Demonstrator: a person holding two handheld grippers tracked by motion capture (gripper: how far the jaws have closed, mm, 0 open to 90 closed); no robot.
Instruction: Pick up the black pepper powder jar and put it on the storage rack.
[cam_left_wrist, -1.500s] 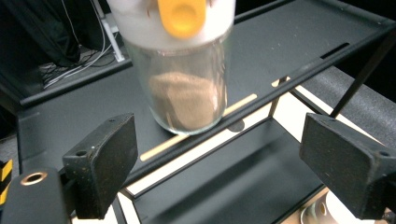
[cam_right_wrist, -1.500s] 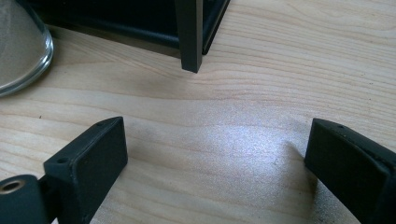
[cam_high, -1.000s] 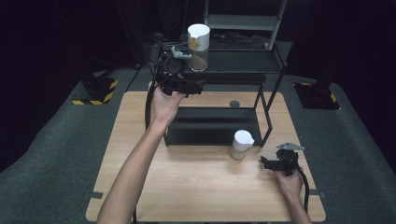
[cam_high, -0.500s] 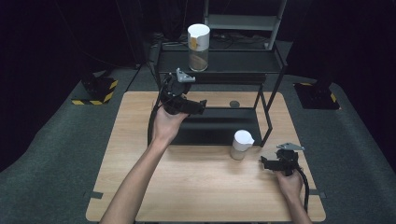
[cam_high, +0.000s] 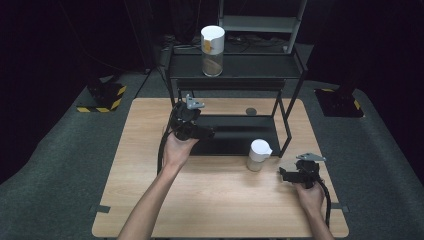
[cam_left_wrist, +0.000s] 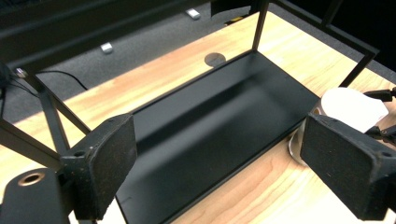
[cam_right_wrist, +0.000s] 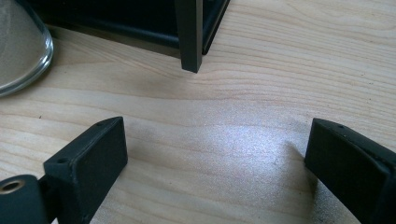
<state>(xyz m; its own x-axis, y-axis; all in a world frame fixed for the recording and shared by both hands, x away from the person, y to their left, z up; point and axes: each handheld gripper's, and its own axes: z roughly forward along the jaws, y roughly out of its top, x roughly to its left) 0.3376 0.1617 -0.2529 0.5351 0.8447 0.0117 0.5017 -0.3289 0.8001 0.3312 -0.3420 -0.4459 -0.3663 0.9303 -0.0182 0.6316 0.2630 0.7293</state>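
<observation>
My wooden table (cam_high: 150, 165) carries a black metal shelf rack (cam_high: 295, 95), its lower tray (cam_left_wrist: 224, 121) lying flat on the wood. Just in front of that tray stands 1 white-lidded jar (cam_high: 258, 155), near the rack's front right leg (cam_right_wrist: 189, 32). On the rack's upper shelf (cam_high: 260, 67) stands 1 taller white-lidded jar (cam_high: 212, 50).

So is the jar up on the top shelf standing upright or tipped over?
Upright: the jar stands on its base on the top shelf, white lid uppermost.
</observation>
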